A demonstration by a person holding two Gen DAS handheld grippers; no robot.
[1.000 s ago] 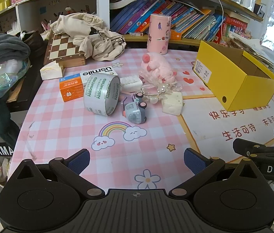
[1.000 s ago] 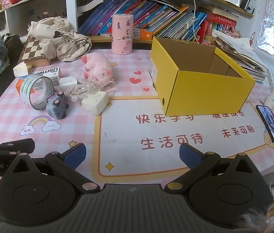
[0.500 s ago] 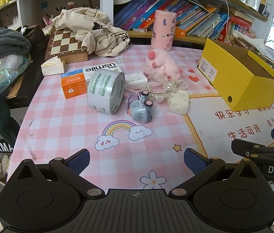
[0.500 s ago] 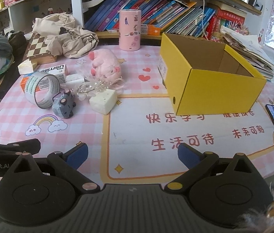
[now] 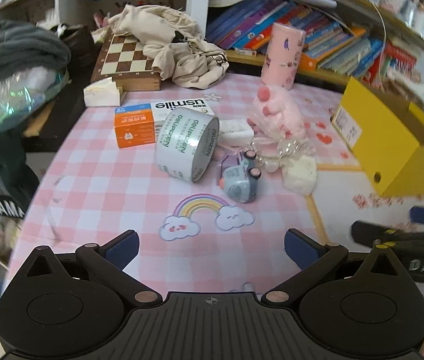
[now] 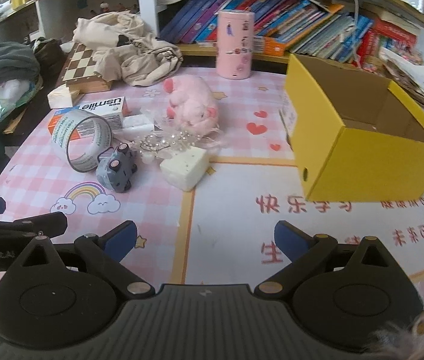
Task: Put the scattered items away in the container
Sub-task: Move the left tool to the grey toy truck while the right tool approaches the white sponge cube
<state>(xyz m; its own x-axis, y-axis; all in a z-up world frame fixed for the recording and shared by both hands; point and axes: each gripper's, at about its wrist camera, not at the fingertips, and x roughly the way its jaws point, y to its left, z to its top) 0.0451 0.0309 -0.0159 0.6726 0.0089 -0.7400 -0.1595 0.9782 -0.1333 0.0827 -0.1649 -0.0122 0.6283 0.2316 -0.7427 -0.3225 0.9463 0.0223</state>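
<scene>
Your yellow cardboard box sits open on the right side of the table, and what you can see of its bare brown inside has nothing in it, though the near wall hides part of the floor. So I'd say you're right at the start: nothing's been tidied yet, and the whole pile is still waiting.

The pile is well apart from the box, over on the left half of the pink checked tablecloth. Closest to the box is the pale cheese-wedge block, which looks spongy and has little holes. Just beside it is a small grey toy mouse-car with pink ears, hard plastic by the look of it. Behind those there's a beaded, glittery tangle of pearly bits and sheer wrap, probably fiddly to pinch. The fuzzy pink plush pig lies behind that, soft and squashy. The roll of clear tape stands on edge, glossy and rounded, so it could roll. Tucked behind it are an orange carton, a white usmile box and a small white block.

Your left gripper has its jaws spread wide over the rainbow print with nothing between them. Your right gripper has just eased its jaws in a touch but they're still wide apart, nothing held.
</scene>
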